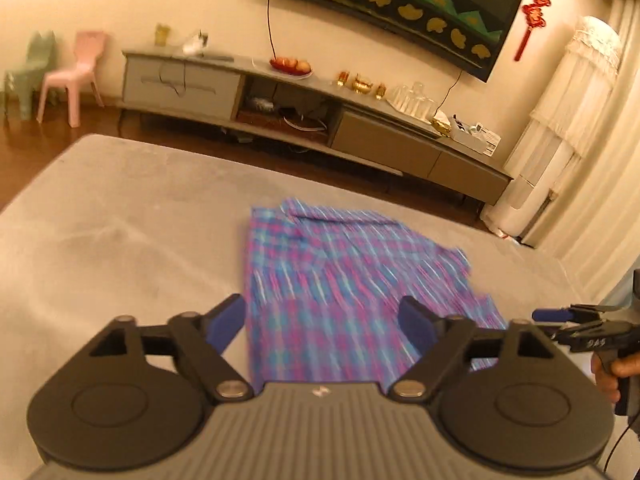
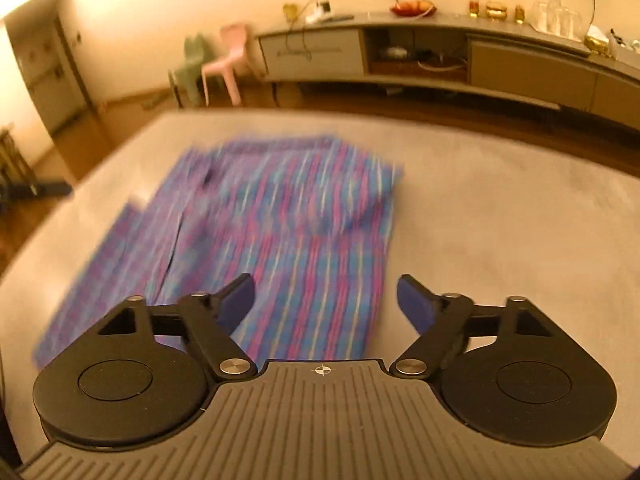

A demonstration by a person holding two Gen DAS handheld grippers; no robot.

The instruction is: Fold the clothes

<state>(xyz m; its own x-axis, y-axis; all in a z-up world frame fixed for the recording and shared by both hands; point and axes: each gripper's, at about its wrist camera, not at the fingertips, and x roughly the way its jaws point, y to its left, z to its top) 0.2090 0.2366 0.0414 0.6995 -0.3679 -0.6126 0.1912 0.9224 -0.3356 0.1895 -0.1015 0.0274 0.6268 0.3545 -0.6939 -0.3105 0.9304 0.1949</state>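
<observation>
From the left wrist, the left hand-held gripper hangs released, its blue fingers spread wide above the near part of a plaid shirt with nothing between them. The shirt, checked in blue, pink and purple, lies flat and partly folded on a grey bench, its collar at the far end and one flap folded across the body. At the far right edge the right hand-held gripper pokes in, held by a person's hand. Beyond the bench stands a long low cabinet against the wall, with a pink chair far left and a fruit plate on top. From the right wrist, the right hand-held gripper is likewise released, blue fingers apart and empty, poised over the shirt's near right edge. The cloth is blurred here, spreading to the left across the bench; the cabinet and the pink chair sit far behind.
</observation>
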